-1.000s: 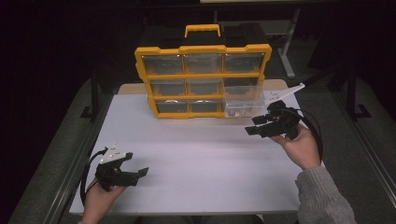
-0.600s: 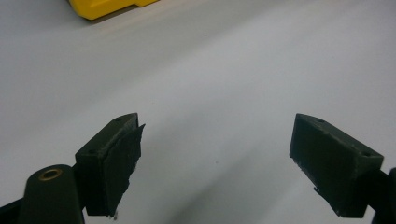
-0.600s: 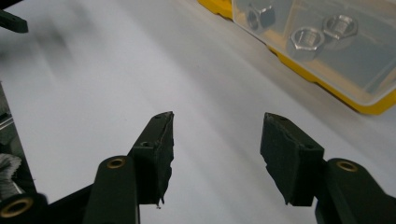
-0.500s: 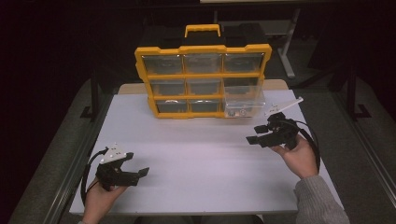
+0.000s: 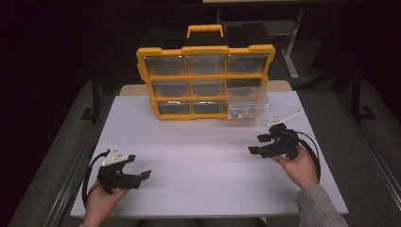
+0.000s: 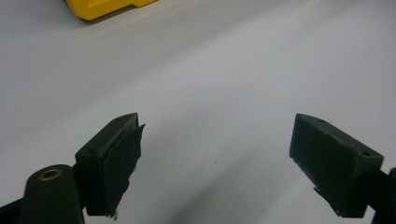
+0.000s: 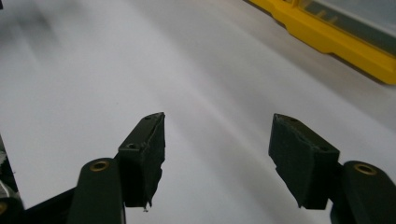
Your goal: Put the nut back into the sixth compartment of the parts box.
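Note:
A yellow organiser case (image 5: 206,80) with clear drawers stands upright at the back of the white table (image 5: 203,161). One clear drawer (image 5: 247,107) at its bottom right is pulled out, with small parts inside. My left gripper (image 5: 142,169) rests low at the table's front left, open and empty; its own view shows its jaws (image 6: 215,158) spread over bare table. My right gripper (image 5: 257,144) is held at the right side, open and empty, in front of the pulled drawer. In its own view the gripper (image 7: 217,149) points across the table with the case's yellow edge (image 7: 336,39) at upper right.
A person's hands hold both grippers, with a grey sleeve (image 5: 317,208) at bottom right. Black cables loop from each gripper. Dark floor and table legs (image 5: 293,56) lie beyond the table.
My right gripper has drawn back from the pulled drawer toward the front and lower. The left gripper has stayed put.

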Motion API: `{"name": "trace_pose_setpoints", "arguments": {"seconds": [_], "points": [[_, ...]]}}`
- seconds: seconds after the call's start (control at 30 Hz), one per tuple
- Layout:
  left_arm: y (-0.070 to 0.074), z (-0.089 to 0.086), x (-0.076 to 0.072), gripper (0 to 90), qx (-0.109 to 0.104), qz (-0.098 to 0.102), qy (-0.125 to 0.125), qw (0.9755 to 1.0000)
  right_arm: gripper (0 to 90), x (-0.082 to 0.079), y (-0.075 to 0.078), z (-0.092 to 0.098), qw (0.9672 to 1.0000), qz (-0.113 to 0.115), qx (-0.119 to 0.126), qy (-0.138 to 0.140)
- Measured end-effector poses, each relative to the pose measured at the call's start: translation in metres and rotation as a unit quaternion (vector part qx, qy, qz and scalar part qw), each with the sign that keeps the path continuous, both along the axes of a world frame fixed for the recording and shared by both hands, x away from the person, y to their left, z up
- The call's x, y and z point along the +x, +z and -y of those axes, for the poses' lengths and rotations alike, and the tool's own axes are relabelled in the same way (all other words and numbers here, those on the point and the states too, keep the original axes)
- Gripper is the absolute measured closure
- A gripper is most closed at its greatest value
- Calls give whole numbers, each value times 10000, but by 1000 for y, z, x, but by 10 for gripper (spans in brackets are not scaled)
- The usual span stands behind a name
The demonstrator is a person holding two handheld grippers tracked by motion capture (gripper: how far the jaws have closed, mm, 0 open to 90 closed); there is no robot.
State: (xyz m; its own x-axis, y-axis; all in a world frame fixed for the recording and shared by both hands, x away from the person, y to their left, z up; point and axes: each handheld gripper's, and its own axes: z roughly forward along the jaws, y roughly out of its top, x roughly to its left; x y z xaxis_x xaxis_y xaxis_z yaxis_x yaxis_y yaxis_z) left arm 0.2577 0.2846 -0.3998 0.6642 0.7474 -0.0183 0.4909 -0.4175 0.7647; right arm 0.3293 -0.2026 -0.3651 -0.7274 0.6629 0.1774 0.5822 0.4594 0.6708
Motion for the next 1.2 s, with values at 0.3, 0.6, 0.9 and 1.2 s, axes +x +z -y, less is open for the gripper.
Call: {"name": "trace_pose_setpoints", "arguments": {"seconds": [0.3, 0.6, 0.9, 1.2], "points": [[-1, 2, -1, 163, -16, -23, -13, 10000, 305, -5, -10, 0, 10000, 3, -14, -51], [-3, 3, -1, 163, 21, -35, -87, 10000, 262, -13, -19, 4, 9999, 56, -3, -151], [-4, 4, -3, 163, 10, -49, -135, 9999, 231, -23, -24, 8, 9996, 162, 34, -224], [-7, 5, -3, 163, 49, -89, -208, 9997, 193, -33, -32, 12, 9992, 191, 144, -311]]}}
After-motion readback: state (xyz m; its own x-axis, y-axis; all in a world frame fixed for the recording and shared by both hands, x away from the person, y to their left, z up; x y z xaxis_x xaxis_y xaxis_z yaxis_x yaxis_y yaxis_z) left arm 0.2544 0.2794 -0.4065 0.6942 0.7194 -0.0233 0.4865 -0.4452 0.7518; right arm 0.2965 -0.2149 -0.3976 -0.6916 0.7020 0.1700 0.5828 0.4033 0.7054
